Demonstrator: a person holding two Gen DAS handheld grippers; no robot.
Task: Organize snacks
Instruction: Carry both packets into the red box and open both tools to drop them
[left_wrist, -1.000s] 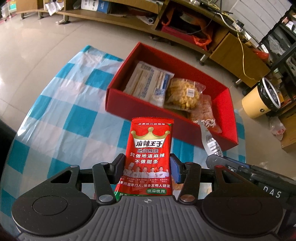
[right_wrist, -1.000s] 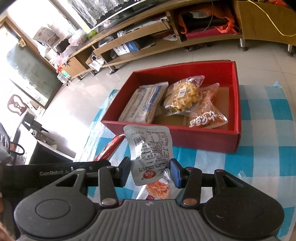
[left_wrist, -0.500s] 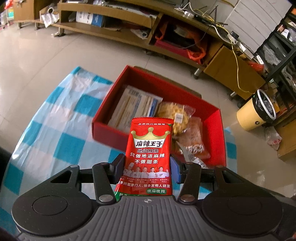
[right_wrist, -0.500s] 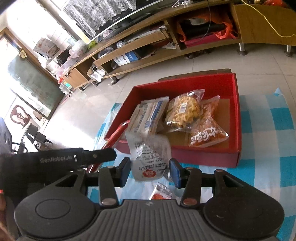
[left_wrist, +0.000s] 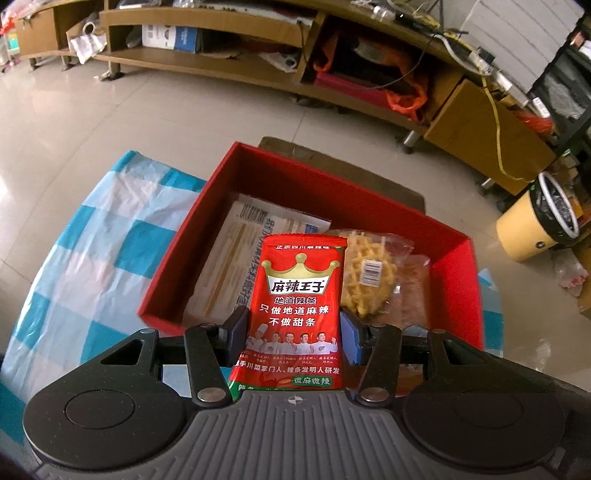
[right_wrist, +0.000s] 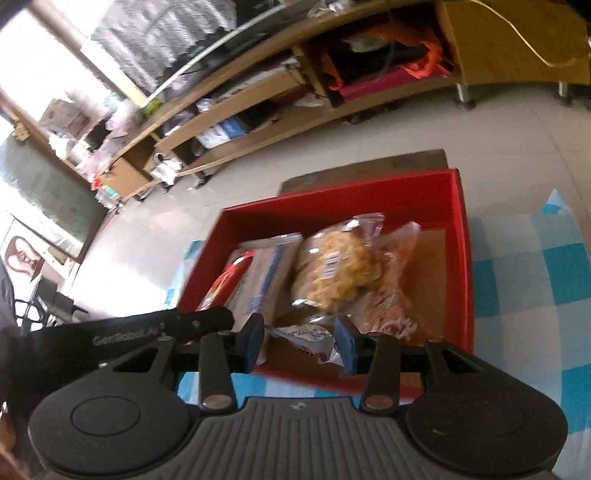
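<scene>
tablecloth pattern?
Blue-and-white check tablecloth, clearest in the left wrist view.

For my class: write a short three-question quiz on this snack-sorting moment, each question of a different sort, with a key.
1. True or false: the left tongs are shut on a red spicy-strip packet.
2. Multiple choice: the waffle packet lies (A) on the checked cloth, (B) inside the red box, (C) on the floor.
3. Fill in: the right tongs grip a small ____ pouch over the box's near edge.

Key: 1 true; 2 B; 3 silver.
</scene>
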